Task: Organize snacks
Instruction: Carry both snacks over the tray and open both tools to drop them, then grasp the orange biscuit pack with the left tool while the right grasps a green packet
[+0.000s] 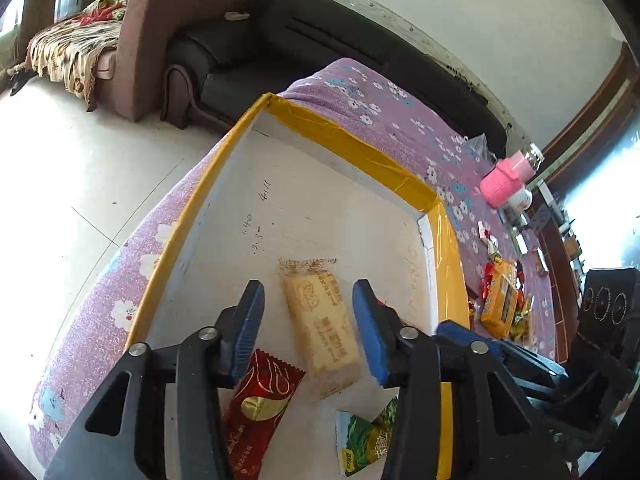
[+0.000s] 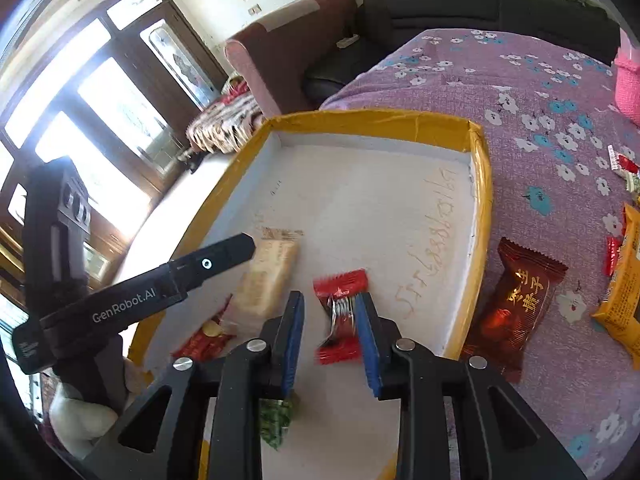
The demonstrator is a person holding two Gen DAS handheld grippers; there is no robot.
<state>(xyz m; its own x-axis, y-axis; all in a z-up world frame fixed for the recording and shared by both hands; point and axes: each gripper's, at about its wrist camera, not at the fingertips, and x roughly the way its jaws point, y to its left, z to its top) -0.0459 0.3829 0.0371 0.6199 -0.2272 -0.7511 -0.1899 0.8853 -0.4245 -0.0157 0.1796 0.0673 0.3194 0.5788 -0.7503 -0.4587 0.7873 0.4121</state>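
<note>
A shallow white box with a yellow taped rim (image 1: 344,136) lies on the purple flowered cloth. My left gripper (image 1: 310,292) stands open over it. A beige biscuit packet (image 1: 320,328) lies between its blue pads with a gap on each side. A red packet (image 1: 260,412) and a green packet (image 1: 366,440) lie nearer in the box. My right gripper (image 2: 329,300) is open over the same box, and a small red candy (image 2: 340,312), blurred, sits loose between its pads. One black finger (image 2: 224,254) of the left gripper reaches over the biscuit packet (image 2: 268,276).
A dark red snack packet (image 2: 516,304) and an orange packet (image 2: 624,292) lie on the cloth right of the box, with more snacks (image 1: 500,300) beyond. A pink covered bottle (image 1: 504,184) stands further back. Sofas (image 1: 320,32) line the wall. The table edge drops to the floor on the left.
</note>
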